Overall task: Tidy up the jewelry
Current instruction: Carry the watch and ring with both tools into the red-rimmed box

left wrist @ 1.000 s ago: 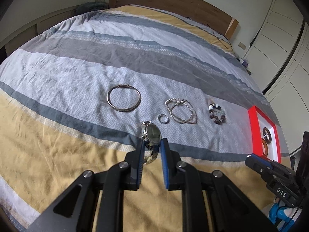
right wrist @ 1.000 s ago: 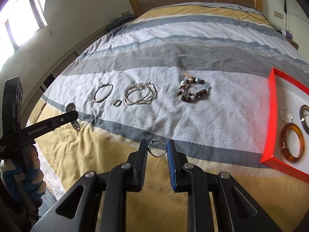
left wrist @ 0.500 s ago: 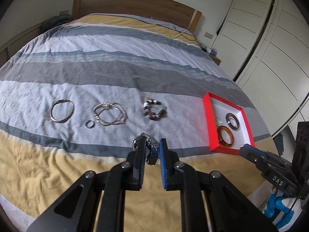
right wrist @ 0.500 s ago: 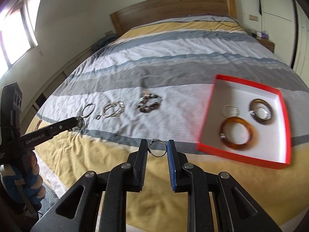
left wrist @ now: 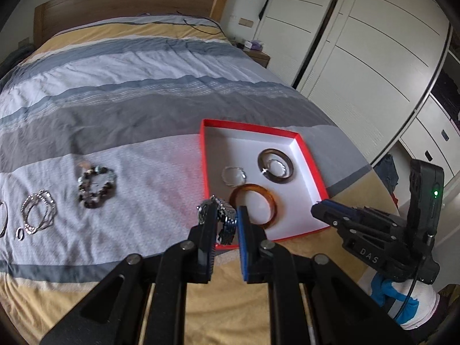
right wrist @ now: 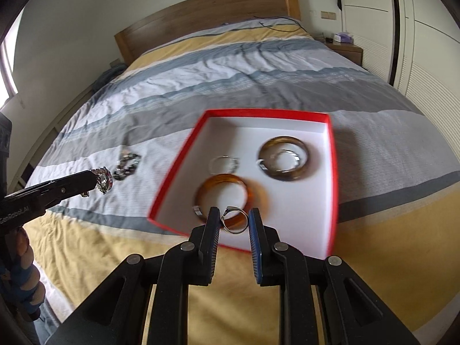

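1. Red-rimmed and white inside, the box (left wrist: pixel 307 161) lies on the striped bedspread (left wrist: pixel 129 109) in our left wrist view. Our left gripper (left wrist: pixel 225 218) is nearly closed, its pads clamped on a metal watch (left wrist: pixel 221 212) at the box's near corner. In the box lie an amber bangle (left wrist: pixel 258 192), a dark bangle (left wrist: pixel 276 166) and a thin silver ring (left wrist: pixel 234 176). On the spread to the left lie a beaded bracelet (left wrist: pixel 96 187), a silver chain bracelet (left wrist: pixel 37 210) and a small ring (left wrist: pixel 20 233). Our right gripper (left wrist: pixel 319 211) shows at the box's right corner.

2. From our right wrist view, the right gripper (right wrist: pixel 234 218) stands narrow, pinching a silver ring (right wrist: pixel 234 221) over the box's near edge (right wrist: pixel 172 169), in front of the amber bangle (right wrist: pixel 224 184). At left, the left gripper (right wrist: pixel 95 182) carries the watch (right wrist: pixel 103 182) above the spread.
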`<control>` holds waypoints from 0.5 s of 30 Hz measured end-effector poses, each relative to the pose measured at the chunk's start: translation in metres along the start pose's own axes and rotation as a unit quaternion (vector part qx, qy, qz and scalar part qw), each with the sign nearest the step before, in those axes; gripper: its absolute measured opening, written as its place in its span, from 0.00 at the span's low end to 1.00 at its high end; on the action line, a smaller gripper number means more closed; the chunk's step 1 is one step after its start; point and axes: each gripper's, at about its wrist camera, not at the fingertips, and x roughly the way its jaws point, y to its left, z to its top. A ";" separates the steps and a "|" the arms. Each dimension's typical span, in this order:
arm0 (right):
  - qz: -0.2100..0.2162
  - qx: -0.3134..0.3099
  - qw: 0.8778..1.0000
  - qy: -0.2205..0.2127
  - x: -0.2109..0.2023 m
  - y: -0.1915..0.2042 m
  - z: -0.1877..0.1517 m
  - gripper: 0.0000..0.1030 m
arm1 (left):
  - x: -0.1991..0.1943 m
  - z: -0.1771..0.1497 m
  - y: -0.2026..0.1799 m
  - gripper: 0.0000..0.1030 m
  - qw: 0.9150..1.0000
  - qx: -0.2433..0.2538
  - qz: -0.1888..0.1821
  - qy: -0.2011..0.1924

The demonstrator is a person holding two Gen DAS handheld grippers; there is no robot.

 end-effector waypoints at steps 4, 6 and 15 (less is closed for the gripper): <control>-0.014 -0.006 1.000 0.015 0.019 -0.022 0.006 0.19 | 0.034 0.008 -0.024 0.12 0.999 0.024 -0.009 0.021; -0.014 -0.008 1.000 0.027 0.028 -0.030 0.007 0.20 | 0.050 0.010 -0.033 0.12 0.999 0.034 -0.012 0.032; -0.015 -0.030 0.997 0.073 0.059 -0.041 0.000 0.20 | 0.105 0.002 -0.044 0.12 0.995 0.051 0.004 0.084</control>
